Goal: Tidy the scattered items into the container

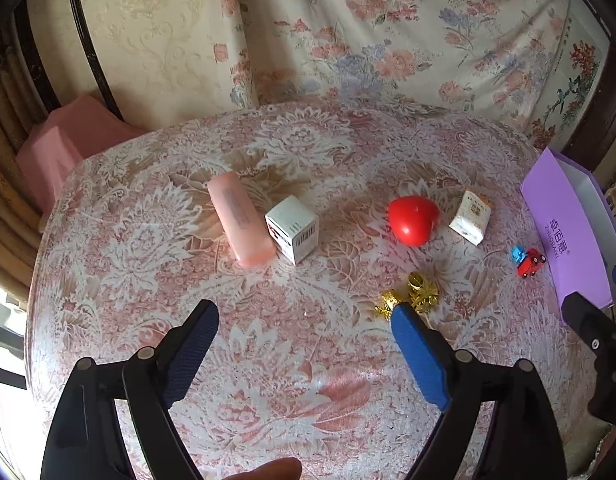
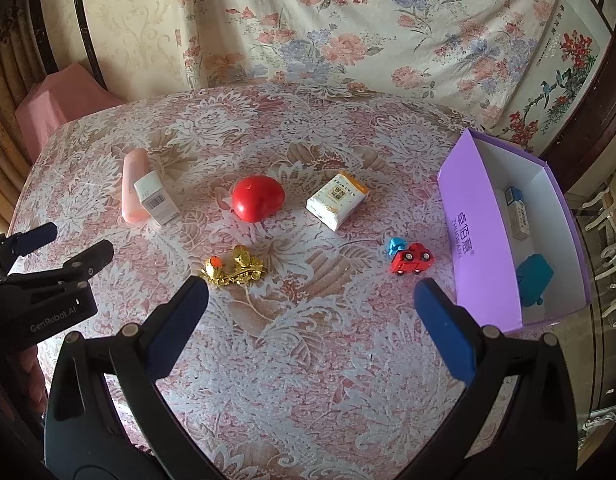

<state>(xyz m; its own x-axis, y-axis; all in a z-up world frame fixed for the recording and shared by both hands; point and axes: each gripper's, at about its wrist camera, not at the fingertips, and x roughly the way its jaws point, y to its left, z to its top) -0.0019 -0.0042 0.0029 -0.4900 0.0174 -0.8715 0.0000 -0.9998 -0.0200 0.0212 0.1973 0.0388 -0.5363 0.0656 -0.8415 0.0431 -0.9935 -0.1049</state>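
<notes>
The left gripper (image 1: 304,320) hung above the near part of the table (image 1: 156,264), its blue-padded fingers spread wide with nothing between them. The right gripper (image 2: 311,292) hovered beside it in the same way, fingers wide apart and empty, over bare floral cloth near the table's front edge.

Just past the left gripper's right fingertip lay a gold ornament (image 1: 411,294), partly hidden behind that pad in the left view; the right view showed it in full (image 2: 234,268), a gilt sprig with a small red bit at one end. Further in, towards the middle of the table, sat a red heart (image 2: 258,198), and beside it a white packet (image 2: 336,199) with an orange end. Off towards the left edge a pink tube (image 1: 240,220) lay flat, with a small white box (image 1: 292,229) touching its side, barcode facing out.

Over near the right edge, a red toy car (image 2: 411,259) rested on its side against a small blue piece (image 2: 396,246). Just beyond those stood the purple container (image 2: 471,232), open-topped and white inside, at the table's right edge. Inside it already lay a blue-and-white carton (image 2: 516,213) and a teal object (image 2: 535,276), whose exact shape could not be made out.
</notes>
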